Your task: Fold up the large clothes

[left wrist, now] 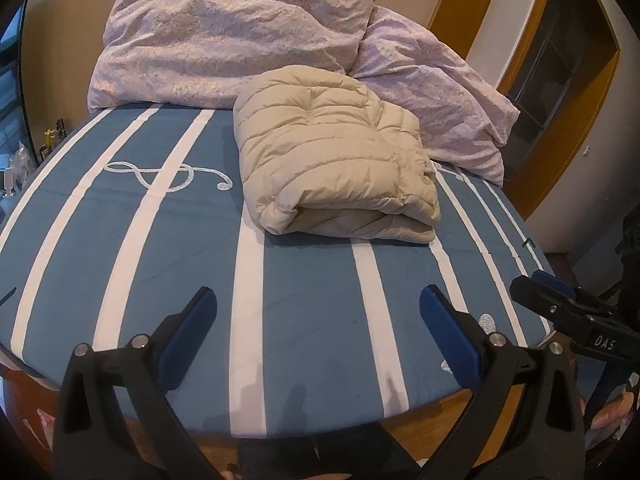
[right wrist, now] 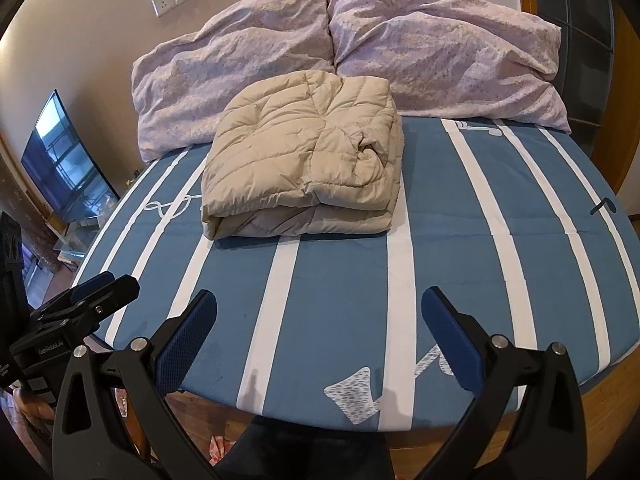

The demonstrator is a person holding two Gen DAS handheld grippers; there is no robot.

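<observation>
A beige quilted puffer jacket (left wrist: 336, 152) (right wrist: 304, 152) lies folded into a thick rectangular bundle on the bed, near the pillows. My left gripper (left wrist: 318, 308) hovers open over the bed's near edge, well short of the jacket, with nothing between its blue pads. My right gripper (right wrist: 318, 308) is likewise open and empty above the near edge. Each gripper shows in the other's view: the right one (left wrist: 560, 300) at the right margin, the left one (right wrist: 92, 296) at the left margin.
The bed has a blue sheet with white stripes and music-note prints (left wrist: 160, 216) (right wrist: 460, 240) on a wooden frame. Two lilac pillows (left wrist: 224, 36) (right wrist: 440, 52) lean against the wall behind the jacket. A television (right wrist: 64, 160) stands at left, a wooden door frame (left wrist: 560, 120) at right.
</observation>
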